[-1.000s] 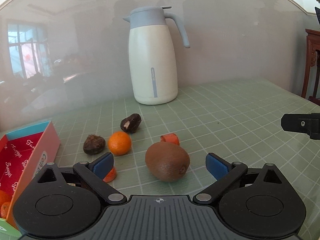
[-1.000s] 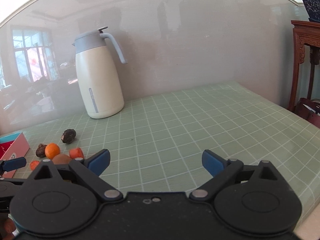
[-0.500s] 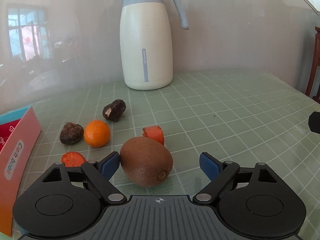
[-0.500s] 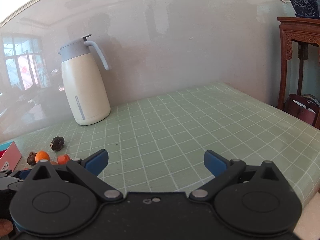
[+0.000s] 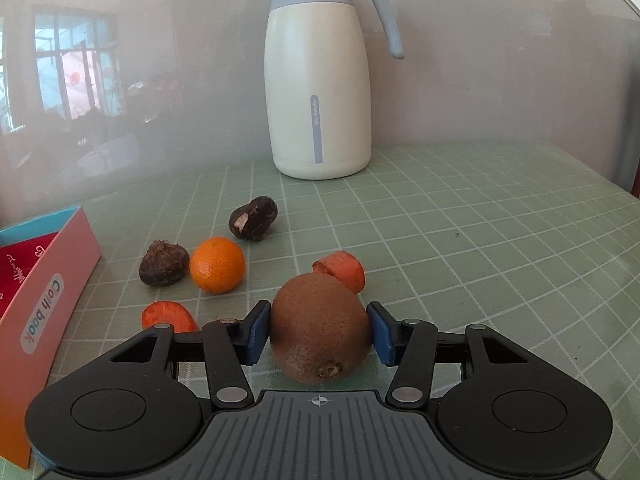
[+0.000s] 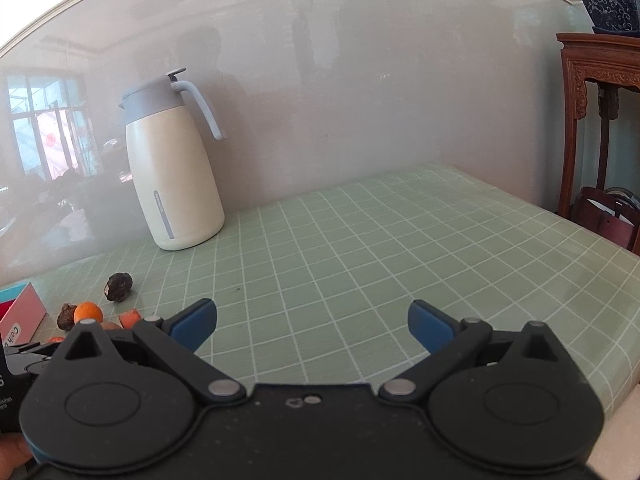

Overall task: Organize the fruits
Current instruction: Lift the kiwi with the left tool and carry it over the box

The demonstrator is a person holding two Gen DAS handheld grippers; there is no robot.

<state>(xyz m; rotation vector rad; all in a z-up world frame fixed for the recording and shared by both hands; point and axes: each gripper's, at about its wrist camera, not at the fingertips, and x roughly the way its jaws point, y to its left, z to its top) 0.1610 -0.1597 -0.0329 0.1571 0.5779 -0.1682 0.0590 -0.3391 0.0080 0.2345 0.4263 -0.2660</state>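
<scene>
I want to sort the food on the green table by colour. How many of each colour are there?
Brown kiwi: 1
Orange fruit: 1
Orange-red pieces: 2
Dark brown lumps: 2
Total: 6

Pink box (image 5: 48, 300) cut off by left edge, contents unreadable. Carrot pc (image 5: 168, 315) partly behind left tool (image 5: 319, 332) finger. In right wrist view, kiwi (image 6: 110, 325) mostly hidden behind right tool (image 6: 312, 322) body; box (image 6: 20, 316) clipped at edge.
</scene>
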